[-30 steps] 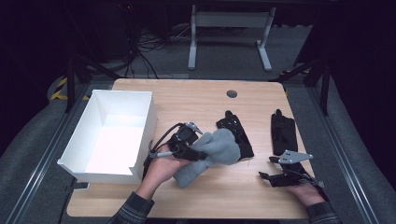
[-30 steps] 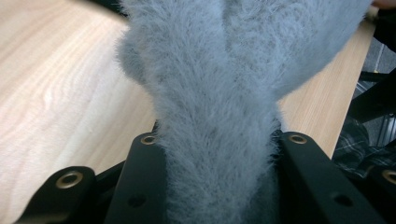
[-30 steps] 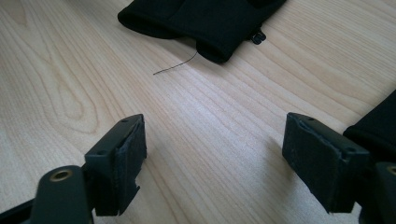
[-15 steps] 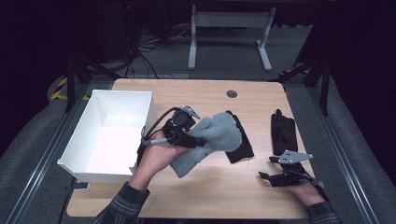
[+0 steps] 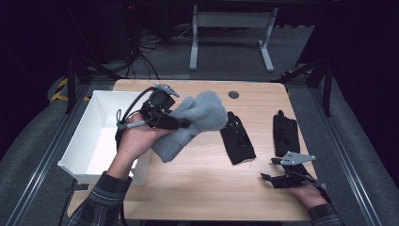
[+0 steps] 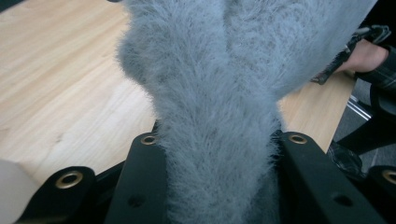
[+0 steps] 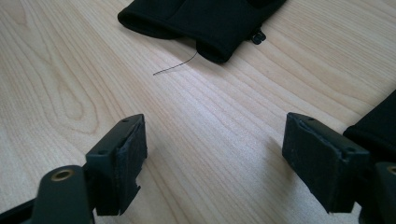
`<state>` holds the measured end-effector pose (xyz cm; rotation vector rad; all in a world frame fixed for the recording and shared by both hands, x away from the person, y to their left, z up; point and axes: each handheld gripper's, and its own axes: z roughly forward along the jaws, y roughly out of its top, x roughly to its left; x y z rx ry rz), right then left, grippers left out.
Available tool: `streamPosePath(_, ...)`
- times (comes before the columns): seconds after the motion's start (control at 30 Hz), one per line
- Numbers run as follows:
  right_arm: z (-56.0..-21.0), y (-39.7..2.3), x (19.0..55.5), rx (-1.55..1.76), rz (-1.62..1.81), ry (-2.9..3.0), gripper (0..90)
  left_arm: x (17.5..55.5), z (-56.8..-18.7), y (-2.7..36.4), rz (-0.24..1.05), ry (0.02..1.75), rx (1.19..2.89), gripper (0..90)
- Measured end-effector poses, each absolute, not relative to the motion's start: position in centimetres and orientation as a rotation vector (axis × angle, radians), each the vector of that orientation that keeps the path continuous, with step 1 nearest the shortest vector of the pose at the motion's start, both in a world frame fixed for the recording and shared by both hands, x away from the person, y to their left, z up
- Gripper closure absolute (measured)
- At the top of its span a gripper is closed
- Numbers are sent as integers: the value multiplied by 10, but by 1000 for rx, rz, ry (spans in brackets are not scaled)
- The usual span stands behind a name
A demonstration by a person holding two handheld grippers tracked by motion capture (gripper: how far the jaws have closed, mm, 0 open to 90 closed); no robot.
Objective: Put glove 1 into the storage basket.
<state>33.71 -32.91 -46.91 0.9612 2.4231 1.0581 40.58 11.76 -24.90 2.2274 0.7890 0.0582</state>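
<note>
Grey, fuzzy fleece fabric, by its rounded lobes most likely a mitten or glove, is clamped between the jaws of the left gripper and hangs clear of the wooden table, left of centre in the high view. In the left gripper view the fleece runs up between the two black jaws, which press into it on both sides, partly closed on a thick bunch of cloth. The step in hand is judged to be the carry: the item is lifted and sits just beside the white box at the left of the frame, so the next move probably calls for swinging it over the box's open top and parting the jaws to drop it in. The right gripper rests low at the lower right of the table, its jaws standing wide apart and holding nothing, with bare wood between them in the right gripper view. Two black gloves lie flat, right of centre, apart from each other. Not determinable: the fleece item's full outline, since the hand and gripper cover its lower end; whether it is one piece or two bunched together; and the box's near corner, hidden behind the left forearm.
</note>
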Motion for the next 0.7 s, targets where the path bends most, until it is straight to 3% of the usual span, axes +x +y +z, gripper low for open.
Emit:
streamPosePath(0.33, -469, -329, 337, 962, 1058, 2422, 229, 413, -232, 175, 138, 918, 2135, 675)
streamPosePath(0.7, -469, -329, 337, 965, 1058, 2421, 231, 417, -248, 238, 182, 1103, 2040, 675)
